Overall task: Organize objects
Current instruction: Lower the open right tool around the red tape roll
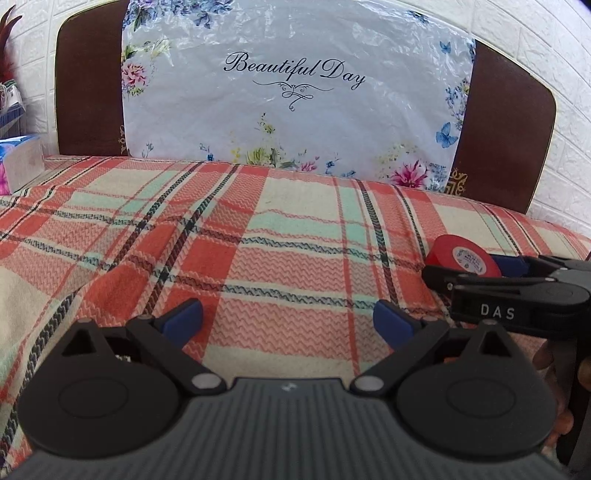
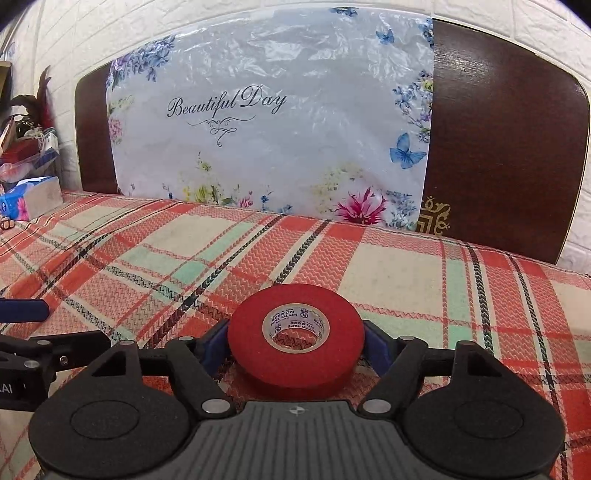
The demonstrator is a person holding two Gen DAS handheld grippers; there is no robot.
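A red roll of tape [image 2: 295, 334] with a white core lies flat between the blue pads of my right gripper [image 2: 295, 345], which is shut on it just above the plaid blanket [image 2: 406, 273]. The roll also shows in the left wrist view [image 1: 463, 256], held by the right gripper [image 1: 476, 266] at the far right. My left gripper [image 1: 288, 319] is open and empty, low over the blanket, to the left of the right gripper. One of its blue fingertips [image 2: 24, 310] shows at the left edge of the right wrist view.
A dark wooden headboard [image 1: 506, 122] covered by a floral plastic sheet [image 1: 295, 103] reading "Beautiful Day" stands at the back. A tissue pack [image 2: 31, 199] and a cluttered box [image 2: 22, 151] sit at the far left. A white brick wall [image 2: 554, 22] is behind.
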